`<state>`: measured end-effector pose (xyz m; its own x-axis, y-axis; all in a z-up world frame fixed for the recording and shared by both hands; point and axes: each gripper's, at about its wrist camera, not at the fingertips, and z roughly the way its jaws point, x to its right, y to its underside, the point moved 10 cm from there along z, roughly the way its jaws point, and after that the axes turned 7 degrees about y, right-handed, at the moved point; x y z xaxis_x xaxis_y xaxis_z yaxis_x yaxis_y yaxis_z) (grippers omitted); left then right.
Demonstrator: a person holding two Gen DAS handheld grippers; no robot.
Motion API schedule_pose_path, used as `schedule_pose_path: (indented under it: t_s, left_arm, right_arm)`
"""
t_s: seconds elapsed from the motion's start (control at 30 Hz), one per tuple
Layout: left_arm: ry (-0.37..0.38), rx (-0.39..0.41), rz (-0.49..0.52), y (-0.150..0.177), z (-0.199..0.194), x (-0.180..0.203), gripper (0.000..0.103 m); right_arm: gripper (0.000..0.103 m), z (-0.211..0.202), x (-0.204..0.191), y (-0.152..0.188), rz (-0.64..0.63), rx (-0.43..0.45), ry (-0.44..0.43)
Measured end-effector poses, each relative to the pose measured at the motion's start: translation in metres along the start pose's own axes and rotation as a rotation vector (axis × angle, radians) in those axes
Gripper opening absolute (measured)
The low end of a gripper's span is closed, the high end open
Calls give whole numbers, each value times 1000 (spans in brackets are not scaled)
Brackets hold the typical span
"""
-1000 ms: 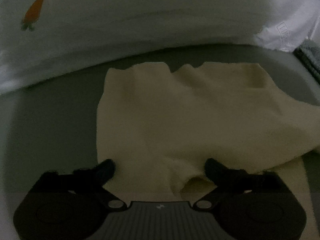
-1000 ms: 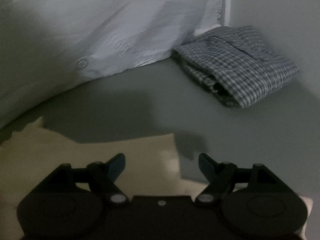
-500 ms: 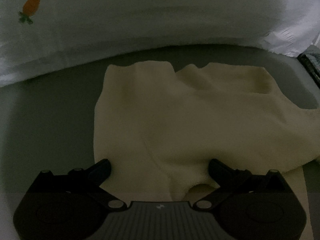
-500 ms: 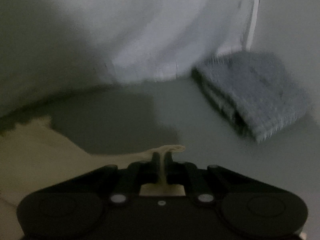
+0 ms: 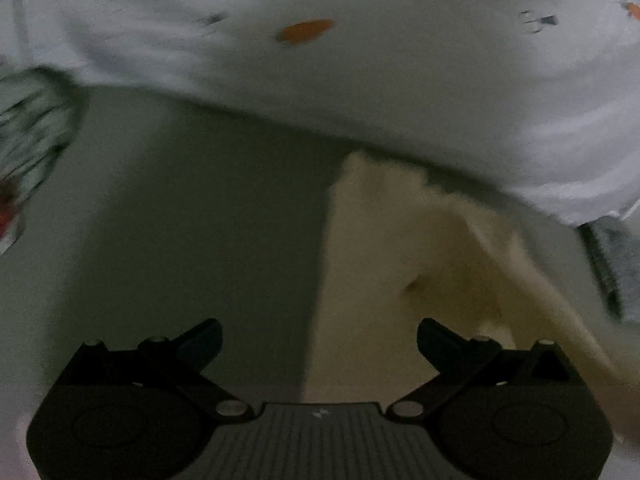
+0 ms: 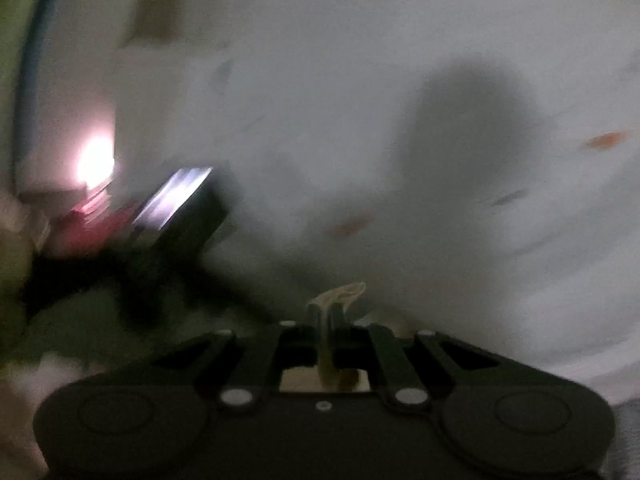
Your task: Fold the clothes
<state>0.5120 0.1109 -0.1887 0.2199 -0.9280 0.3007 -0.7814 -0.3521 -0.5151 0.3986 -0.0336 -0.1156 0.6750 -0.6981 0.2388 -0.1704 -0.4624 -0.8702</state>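
A cream garment [image 5: 400, 264] lies on the grey-green bed surface [image 5: 180, 220], its right part lifted into a slanting ridge. My left gripper [image 5: 318, 338] is open above the garment's left edge, holding nothing. In the right wrist view my right gripper [image 6: 330, 316] is shut on a pinched fold of the cream garment [image 6: 340, 294], which sticks up between the fingers. That view is strongly blurred.
A white duvet with orange carrot prints [image 5: 360, 52] bulges along the far side. A folded checked shirt [image 5: 616, 248] peeks in at the right edge, a blurred patterned item [image 5: 28, 152] at the left. A dark blurred device [image 6: 176, 216] and a bright light [image 6: 96, 160] show left.
My right gripper, shut on the garment since half a second ago, has swung left with it, lifting the cloth. My left gripper shifted left to the garment's edge, still open.
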Motion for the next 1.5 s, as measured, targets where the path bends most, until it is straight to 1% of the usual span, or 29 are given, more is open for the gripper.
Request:
schedule_pose_path:
  t_s: [0.03,0.1,0.13,0.17,0.2,0.27,0.33,0.43,0.5,0.57,0.63,0.67,0.7,0.73,0.77,0.8,0.87,0.93,1.0,1.07,1.13,1.17,1.2,1.23,1.3,1.43,1.5]
  left_arm:
    - [-12,-14,-15,14,-4,-8,102]
    - [-37,-41,-44,42,-13,-25,102]
    - [-49,-55,-59,56,-17,-33,102]
    - [-61,-69,-74,70,-22,-41,102]
    - [-73,-82,-88,83,-26,-49,102]
    - [-58,-83,-111,96,-33,-51,102]
    - [-48,-79,-121,104,-38,-54,102]
    - [-53,-72,-115,106,-41,-55,102]
    - [-60,-70,-107,108,-40,-54,102]
    - [-72,-74,-94,111,-41,-50,102]
    - [-71,-80,-79,113,-39,-46,102]
    - [-67,-81,-72,113,-37,-44,102]
    - [-63,-83,-66,113,-36,-41,102]
    - [-60,-84,-60,113,-35,-38,102]
    - [-56,-86,-53,113,-33,-36,102]
    - [-52,-87,-47,113,-32,-33,102]
    - [-47,-81,-38,108,-30,-27,102]
    - [-51,-73,-21,102,-27,-24,102]
    - [-55,-63,-1,94,-24,-19,102]
    - [-32,-47,1,84,-21,-13,102]
    - [23,-27,-17,73,-18,-7,102]
    - [53,-15,-25,65,-16,-5,101]
    - [84,-3,-32,58,-14,-2,100]
    - [122,6,-22,47,-11,4,97]
    - [196,24,-2,27,-5,15,79]
    - [245,20,68,-12,23,31,77]
    - [266,-2,77,-31,42,36,77]
  right_arm:
    - [5,6,-21,18,-18,-53,-44]
    - [5,16,-53,53,-13,-166,-136]
    - [5,17,-62,62,0,-198,-161]
    - [5,17,-67,65,4,-214,-175]
    - [5,15,-71,64,-9,-212,-178]
    - [5,7,-79,57,-71,-186,-179]
    - [5,2,-92,58,-134,-189,-205]
    - [5,5,-116,76,-167,-236,-263]
    - [6,13,-131,94,-197,-288,-283]
    - [6,23,-141,117,-239,-362,-294]
    - [10,25,-147,129,-267,-392,-296]
    - [15,26,-149,132,-275,-402,-297]
    - [25,24,-146,129,-264,-396,-297]
    - [30,21,-142,125,-252,-389,-293]
    - [41,19,-137,120,-236,-380,-277]
    - [46,19,-129,118,-218,-375,-252]
    - [47,20,-111,112,-162,-374,-216]
    - [51,22,-89,104,-67,-376,-190]
    - [52,24,-67,99,11,-372,-145]
    - [52,29,-46,98,60,-370,-80]
    - [44,34,-28,103,102,-373,-22]
    - [33,38,-19,107,126,-375,-5]
    - [27,42,-11,110,150,-376,10]
    - [27,43,-4,112,171,-373,21]
    - [27,51,5,111,184,-372,43]
    - [29,76,22,112,204,-396,82]
    - [41,93,35,115,239,-432,99]
